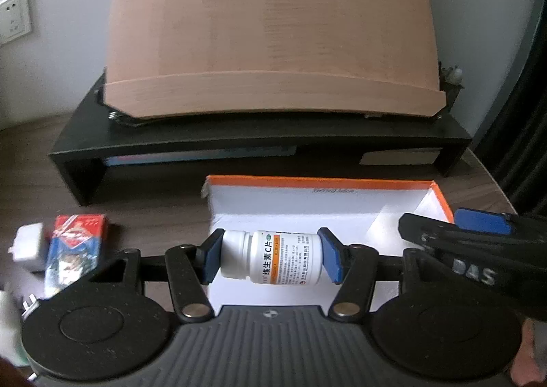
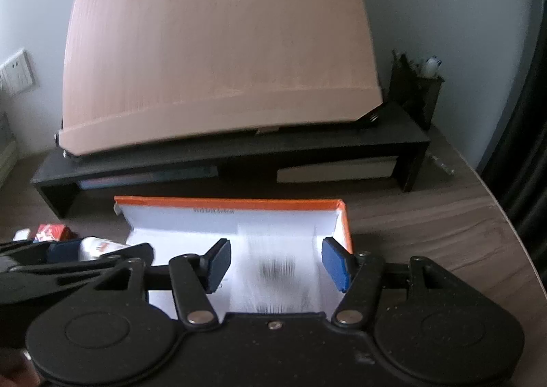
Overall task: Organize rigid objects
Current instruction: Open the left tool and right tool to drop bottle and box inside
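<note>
1. Left gripper (image 1: 271,258): its blue pads (image 1: 211,257) press on the two ends of a white bottle (image 1: 273,258), which lies sideways between them, cap toward the left pad. The jaws are closed only as far as the bottle's length allows.
2. Bottle: held above the white floor of the box (image 1: 318,205), over the box's near left part; whether it touches the floor cannot be told from this view.
3. Box: open, with an orange rim and white inside. It sits on the desk (image 1: 154,212) just in front of the black riser (image 1: 239,137).
4. Right gripper (image 2: 275,263): jaws partly open with nothing between the pads, poised over the right part of the box. The blurred dark marks below it may be print on the box floor.
5. In the left wrist view, the right gripper enters from the right edge, over the box's right corner.
6. Red pack (image 1: 73,250): lies on the desk toward its left edge, well apart from the box. A white plug (image 1: 29,243) lies just beside it.
7. Board (image 1: 270,34): a tan wooden panel stands tilted on the riser.
8. Wall socket (image 1: 13,17): fixed on the wall at left.
</note>
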